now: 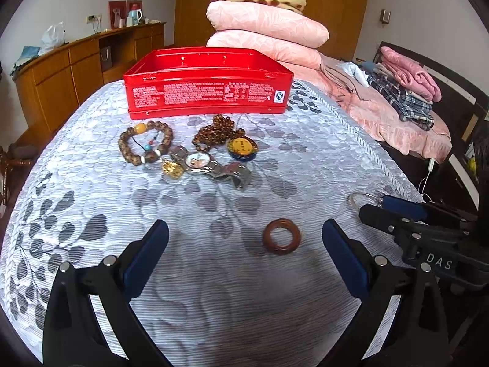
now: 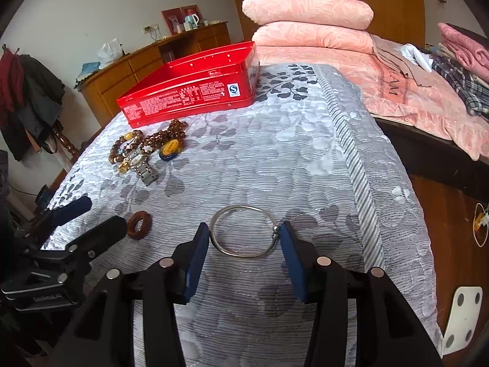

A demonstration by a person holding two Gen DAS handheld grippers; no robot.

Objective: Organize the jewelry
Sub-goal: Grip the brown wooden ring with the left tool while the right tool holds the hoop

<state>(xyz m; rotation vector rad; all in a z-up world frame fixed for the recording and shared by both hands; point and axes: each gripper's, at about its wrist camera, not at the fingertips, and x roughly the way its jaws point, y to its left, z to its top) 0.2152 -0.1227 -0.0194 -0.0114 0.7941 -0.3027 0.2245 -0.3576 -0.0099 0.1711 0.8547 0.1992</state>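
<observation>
A red tin box [image 1: 207, 91] stands open on the grey leaf-patterned bedspread; it also shows in the right wrist view [image 2: 189, 91]. In front of it lie a wooden bead bracelet [image 1: 145, 142], an amber bead string [image 1: 215, 133], a yellow-blue pendant [image 1: 242, 149], a gold charm [image 1: 172, 168] and a steel watch [image 1: 211, 165]. A brown wooden ring [image 1: 281, 236] lies between the fingers of my open left gripper [image 1: 244, 244]. My right gripper [image 2: 244, 238] is closed on a silver bangle [image 2: 243, 231], its pads touching both sides of it on the bedspread.
Pink pillows [image 1: 266, 27] and folded clothes [image 1: 406, 91] are stacked behind the box and to the right. A wooden cabinet [image 1: 76, 67] lines the left wall. The bed's right edge [image 2: 406, 214] drops to a wooden floor.
</observation>
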